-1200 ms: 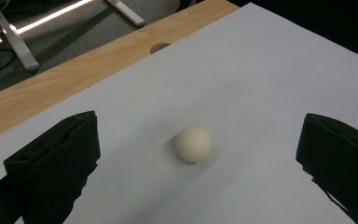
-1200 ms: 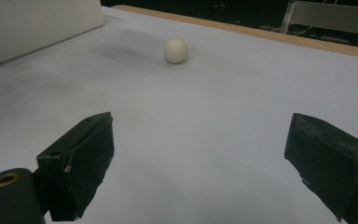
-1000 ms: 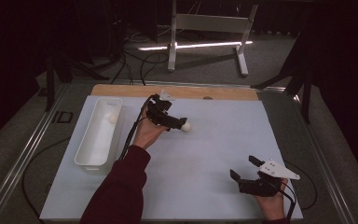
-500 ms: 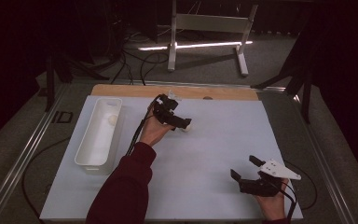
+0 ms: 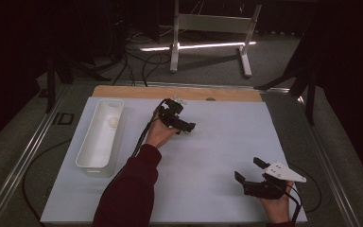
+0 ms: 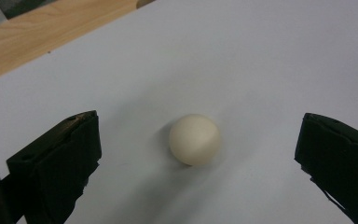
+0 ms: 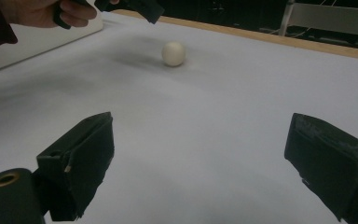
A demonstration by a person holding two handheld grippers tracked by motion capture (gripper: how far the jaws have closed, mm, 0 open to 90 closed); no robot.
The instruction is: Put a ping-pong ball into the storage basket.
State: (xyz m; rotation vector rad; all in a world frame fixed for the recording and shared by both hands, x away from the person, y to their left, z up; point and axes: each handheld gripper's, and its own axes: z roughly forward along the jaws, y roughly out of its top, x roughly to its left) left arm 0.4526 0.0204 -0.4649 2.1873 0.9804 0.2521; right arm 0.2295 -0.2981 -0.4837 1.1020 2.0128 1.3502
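My table point(image 5: 227, 94) carries a white sheet point(image 5: 217, 156). On it lie a cream ball point(image 6: 195, 139) and a white tray point(image 5: 99, 142).

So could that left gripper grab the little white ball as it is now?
Probably yes. The left gripper hangs with its jaws wide apart on either side of the ball, which lies alone on the white mat with nothing between them.

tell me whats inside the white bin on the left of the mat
In the high view, the white bin holds one small pale ball near its far end. The rest of its floor looks bare, though the near wall hides a strip of it.
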